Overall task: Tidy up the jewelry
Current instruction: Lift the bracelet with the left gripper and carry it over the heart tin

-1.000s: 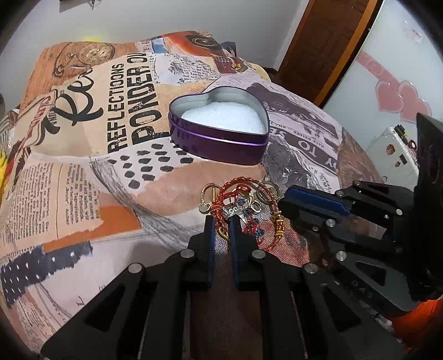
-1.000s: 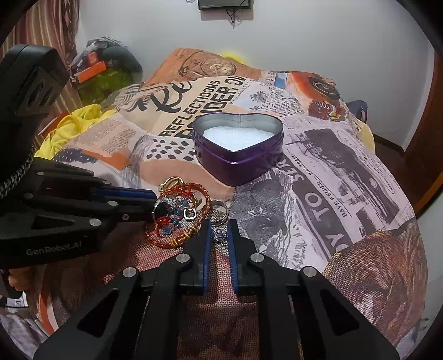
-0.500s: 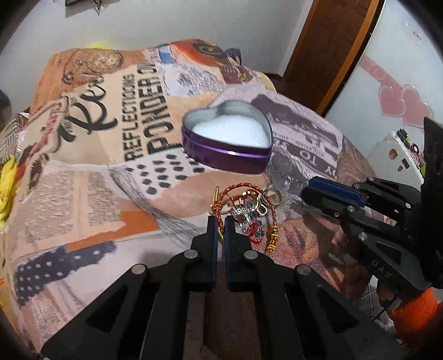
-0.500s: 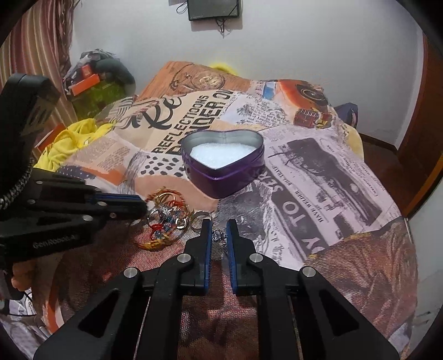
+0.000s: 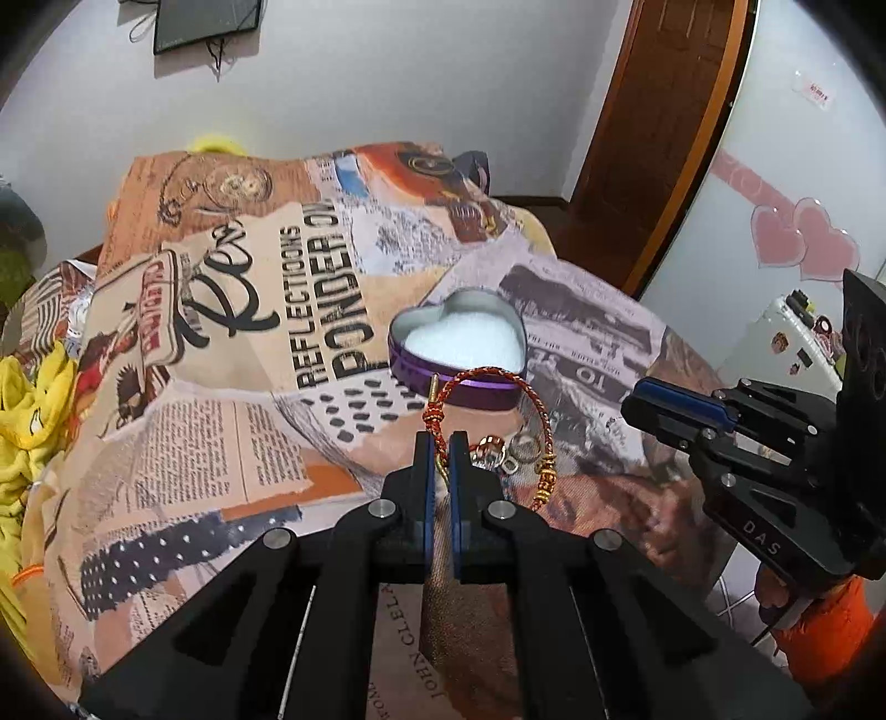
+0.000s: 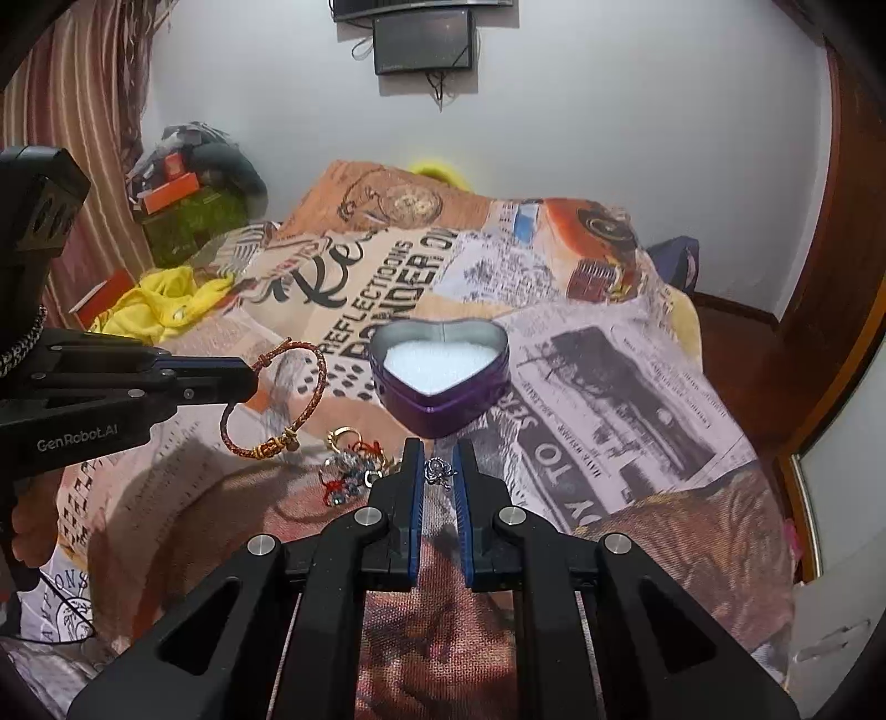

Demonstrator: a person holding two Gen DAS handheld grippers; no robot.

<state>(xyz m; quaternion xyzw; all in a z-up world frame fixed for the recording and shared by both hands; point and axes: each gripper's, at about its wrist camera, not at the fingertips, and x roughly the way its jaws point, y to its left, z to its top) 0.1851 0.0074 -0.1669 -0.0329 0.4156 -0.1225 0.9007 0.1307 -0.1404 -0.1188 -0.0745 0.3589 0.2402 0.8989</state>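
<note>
Nearest in the left wrist view, the left gripper (image 5: pixel 438 443) is seen with its jaws clenched on one red-and-gold braided bracelet (image 5: pixel 540 412), pinched at its knotted end so that the loop hangs free above the bed (image 5: pixel 221 443) and is seen in front of the tin. In the right wrist view, the right gripper (image 6: pixel 439 462) is seen with its jaws clamped on one small silver ornament (image 6: pixel 438 472), which is held between the blue pads at the tips, clear of the bedspread. Just beyond and to the left of those jaws, a small heap of remaining jewelry (image 6: pixel 354 468) is left lying on the bedspread; gold hoops, silver pieces and red thread can be made out, but the pieces are too tangled to be counted. Farther on, near the middle of the bed, one purple heart-shaped tin (image 6: pixel 440 376) is set open, its white lining bare. Open bedspread is left all around the tin and to its right. At the left edge a yellow cloth (image 6: pixel 160 304) is bunched, and the far edge is bounded by a pale wall (image 6: pixel 609 111) carrying one dark screen (image 6: pixel 423 47).
</note>
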